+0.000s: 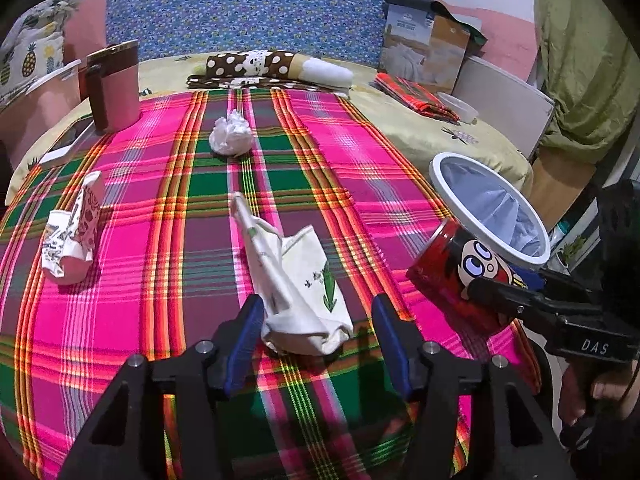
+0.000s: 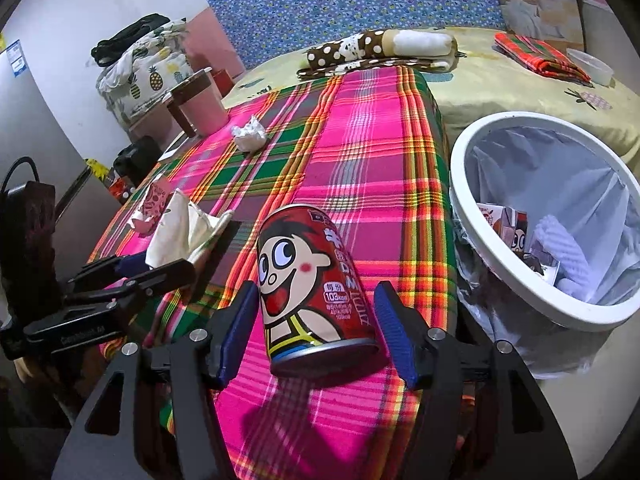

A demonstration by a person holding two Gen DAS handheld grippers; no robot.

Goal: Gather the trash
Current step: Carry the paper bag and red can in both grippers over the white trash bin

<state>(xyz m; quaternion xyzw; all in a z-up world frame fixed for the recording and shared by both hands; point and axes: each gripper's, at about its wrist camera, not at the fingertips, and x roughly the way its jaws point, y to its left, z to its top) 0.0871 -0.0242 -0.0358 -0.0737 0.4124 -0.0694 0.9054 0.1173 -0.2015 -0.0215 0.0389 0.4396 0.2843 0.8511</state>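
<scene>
Plaid-covered table (image 1: 360,168), tissue (image 1: 231,136), wrappers (image 1: 292,276)

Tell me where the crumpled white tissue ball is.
In the left wrist view, the tissue ball lies mid-cloth at the far end, right of the pink cup.

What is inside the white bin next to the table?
The white bin holds a pale plastic liner, a small printed carton and white crumpled waste. Whatever lies below these, and the bottom of the bin, is covered.
</scene>
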